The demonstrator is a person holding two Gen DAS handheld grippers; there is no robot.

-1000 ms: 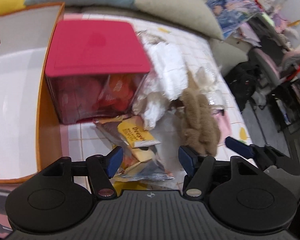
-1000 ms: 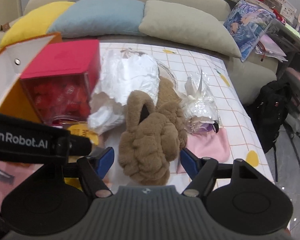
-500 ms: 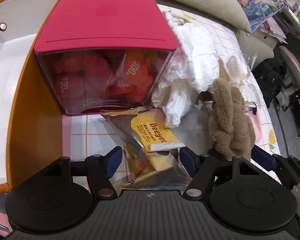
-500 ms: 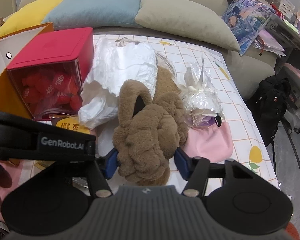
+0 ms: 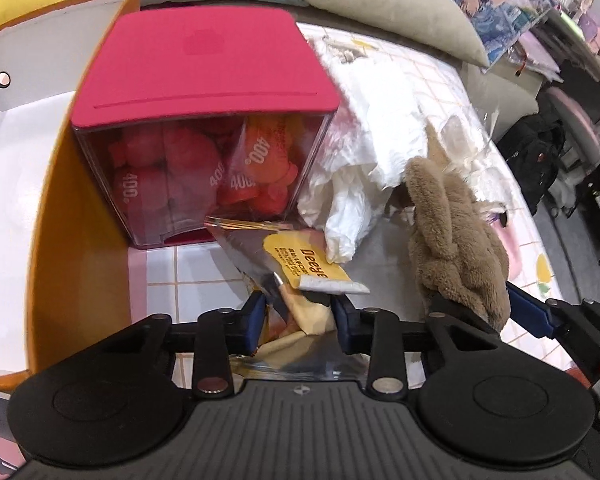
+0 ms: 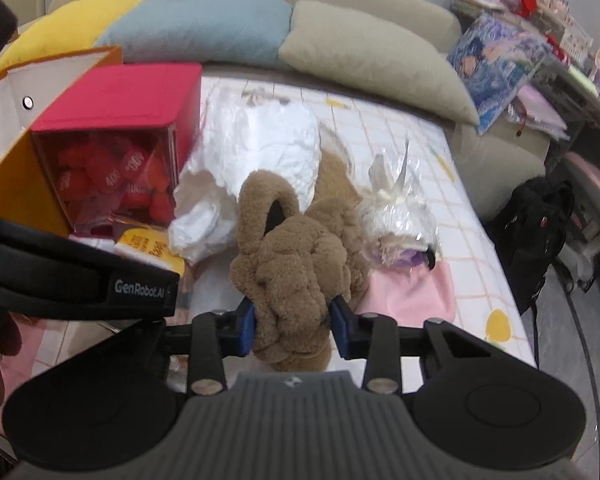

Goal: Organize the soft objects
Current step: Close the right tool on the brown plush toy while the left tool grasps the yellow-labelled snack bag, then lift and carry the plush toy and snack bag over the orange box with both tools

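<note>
Both grippers have narrowed since the earlier frames and are closing now. Left gripper (image 5: 299,322) pinches the clear snack packet (image 5: 296,268) with the yellow label, which lies on the tiled cloth (image 5: 180,272) just near of the red-lidded box (image 5: 204,120). Right gripper (image 6: 293,326) squeezes the brown plush (image 6: 300,268), pads sunk into the fur, right of the crumpled white bag (image 6: 256,152) and left of the pink pouch (image 6: 414,294).
</note>
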